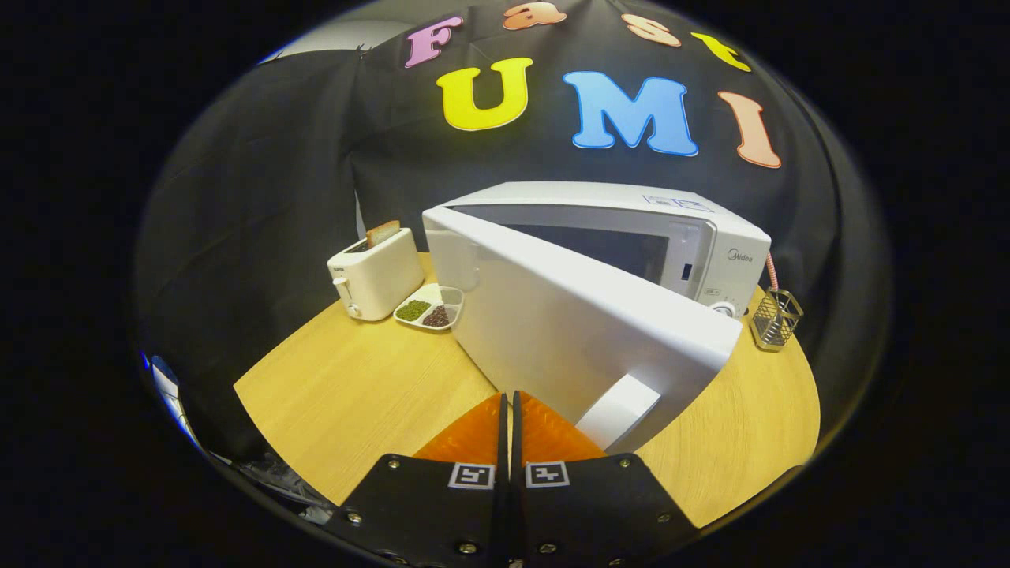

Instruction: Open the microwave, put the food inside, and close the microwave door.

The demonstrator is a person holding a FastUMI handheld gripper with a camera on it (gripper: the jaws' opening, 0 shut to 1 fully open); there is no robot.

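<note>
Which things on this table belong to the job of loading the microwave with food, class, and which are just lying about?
Belong to the job:
- microwave
- microwave door, swung open
- divided food dish, beside the toaster
- gripper, fingers together, holding nothing, just short of the door handle

Just lying about:
- toaster with toast in it
- wire holder
- table

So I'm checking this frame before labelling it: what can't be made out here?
- Microwave cavity: the open door swings across it, hiding most of the inside.
- Part of the divided plate: behind the door's hinge edge.
- Control panel markings: too small.
- Wire basket contents: too small to tell.
- Whether the gripper, fingers together and empty, touches the door handle: unclear.
- Toaster is plain.
</note>
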